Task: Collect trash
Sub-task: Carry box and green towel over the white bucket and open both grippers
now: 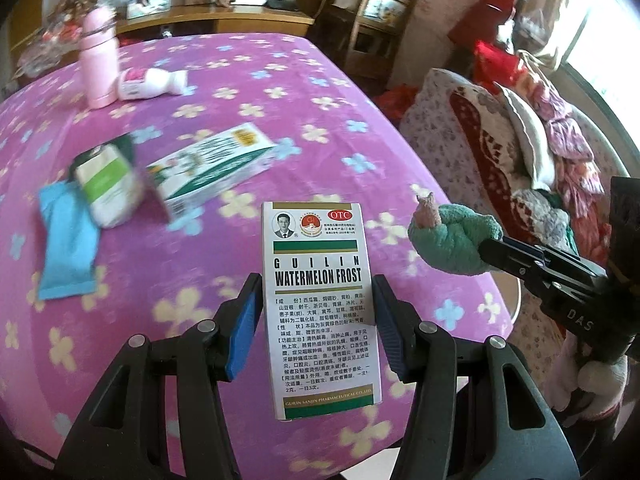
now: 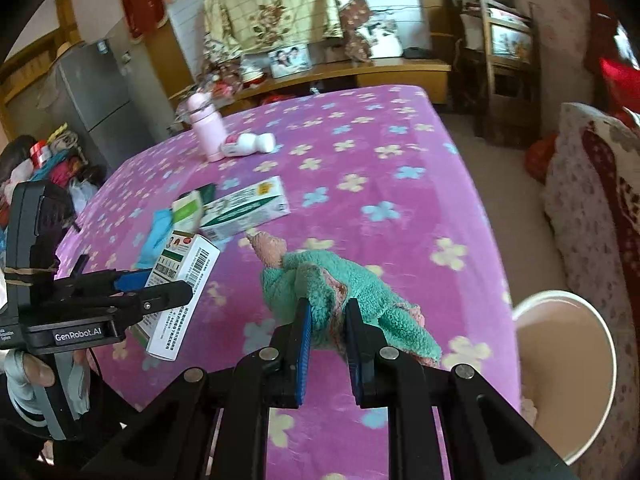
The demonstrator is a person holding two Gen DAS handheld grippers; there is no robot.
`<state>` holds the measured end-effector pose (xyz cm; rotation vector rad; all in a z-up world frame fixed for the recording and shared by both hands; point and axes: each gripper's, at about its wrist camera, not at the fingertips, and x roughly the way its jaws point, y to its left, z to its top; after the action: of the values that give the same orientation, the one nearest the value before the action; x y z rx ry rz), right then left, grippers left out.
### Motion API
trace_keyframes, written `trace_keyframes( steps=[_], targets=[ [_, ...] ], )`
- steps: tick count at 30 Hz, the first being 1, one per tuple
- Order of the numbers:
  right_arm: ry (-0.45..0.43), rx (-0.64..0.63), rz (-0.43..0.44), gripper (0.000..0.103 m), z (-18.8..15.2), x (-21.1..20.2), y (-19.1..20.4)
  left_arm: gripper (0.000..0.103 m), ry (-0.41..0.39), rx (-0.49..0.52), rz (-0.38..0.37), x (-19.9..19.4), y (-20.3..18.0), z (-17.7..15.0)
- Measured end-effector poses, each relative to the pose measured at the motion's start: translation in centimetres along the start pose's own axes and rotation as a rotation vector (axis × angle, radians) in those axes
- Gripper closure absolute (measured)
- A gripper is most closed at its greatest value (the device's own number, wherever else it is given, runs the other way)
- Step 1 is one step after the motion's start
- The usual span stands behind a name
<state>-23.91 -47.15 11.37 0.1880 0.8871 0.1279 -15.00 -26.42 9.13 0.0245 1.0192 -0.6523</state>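
left gripper point(image 1: 314, 312) clamped on medicine box point(image 1: 320, 300), light, crushable, held mid-sides | right gripper point(image 2: 328, 320) pinching soft green cloth point(image 2: 340, 292) | bin point(image 2: 568, 380), probably, at 4 o'clock

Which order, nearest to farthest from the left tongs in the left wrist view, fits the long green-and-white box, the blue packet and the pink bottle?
Measured from the left tongs:
1. Long green-and-white box, just ahead, slightly left.
2. Blue packet, at the left edge, though close to the box in range.
3. Pink bottle, standing at the far left end.
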Motion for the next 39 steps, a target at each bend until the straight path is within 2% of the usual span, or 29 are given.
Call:
trace_keyframes(
  steps=[11,25,39],
  targets=[
    [-0.024,0.113,-0.089,0.088,-1.4,-2.8,-7.2,0.051,0.034,0.103,-0.055,3.3,-7.1,1.9],
    [-0.046,0.274,-0.204,0.088,-4.4,-6.0,-16.3,0.051,0.091,0.196,-0.161,8.4,-16.2,3.7],
    [-0.012,0.384,-0.303,0.088,-8.0,-6.0,-22.5,0.051,0.13,0.261,-0.195,12.0,-22.1,3.9]
  ],
)
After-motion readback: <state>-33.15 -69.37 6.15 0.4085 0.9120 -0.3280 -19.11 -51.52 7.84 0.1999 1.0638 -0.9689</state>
